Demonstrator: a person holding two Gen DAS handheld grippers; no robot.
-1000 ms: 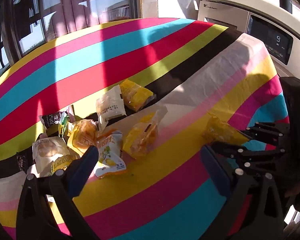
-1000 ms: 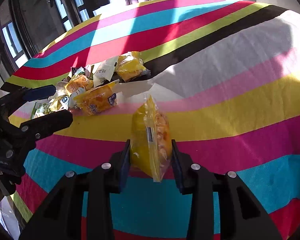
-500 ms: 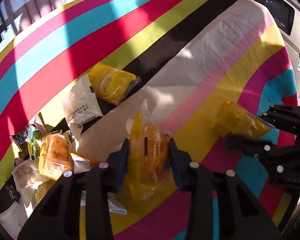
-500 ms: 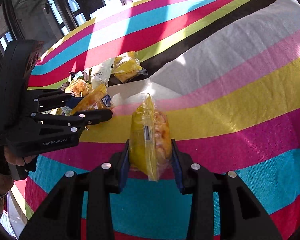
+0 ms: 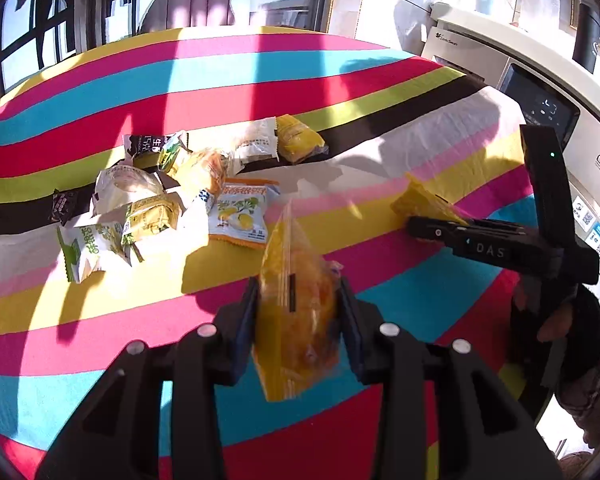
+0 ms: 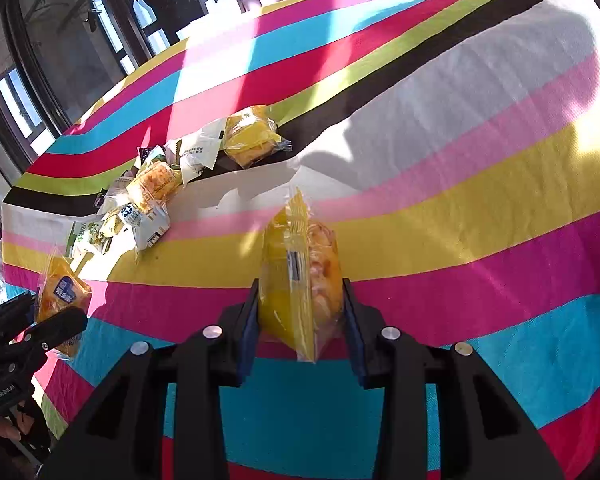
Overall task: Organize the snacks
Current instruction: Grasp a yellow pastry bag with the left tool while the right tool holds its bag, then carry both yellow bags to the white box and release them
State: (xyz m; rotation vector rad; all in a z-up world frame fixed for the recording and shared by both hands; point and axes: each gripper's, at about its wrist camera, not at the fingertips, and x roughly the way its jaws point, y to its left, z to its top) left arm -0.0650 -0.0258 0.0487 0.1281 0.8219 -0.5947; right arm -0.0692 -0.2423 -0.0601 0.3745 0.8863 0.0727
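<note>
My left gripper [image 5: 300, 312] is shut on a yellow snack packet [image 5: 296, 304] and holds it above the striped tablecloth [image 5: 140, 340]. My right gripper [image 6: 300, 312] is shut on a second yellow snack packet [image 6: 300, 280], also held off the cloth. In the left wrist view the right gripper [image 5: 416, 220] shows at the right with its packet [image 5: 424, 200]. In the right wrist view the left gripper [image 6: 40, 320] shows at the lower left with its packet [image 6: 60, 288]. A pile of several snack packets [image 5: 160, 196] lies on the cloth to the left.
A yellow packet [image 5: 300, 140] and a white packet [image 5: 256, 144] lie at the pile's far end. A white appliance [image 5: 540, 80] stands at the right past the table edge. Windows [image 5: 100, 12] run behind the table.
My left gripper closed on the yellow packet from the pile's edge and lifted it back toward the near side. The right gripper kept hold of its packet and stayed almost still.
</note>
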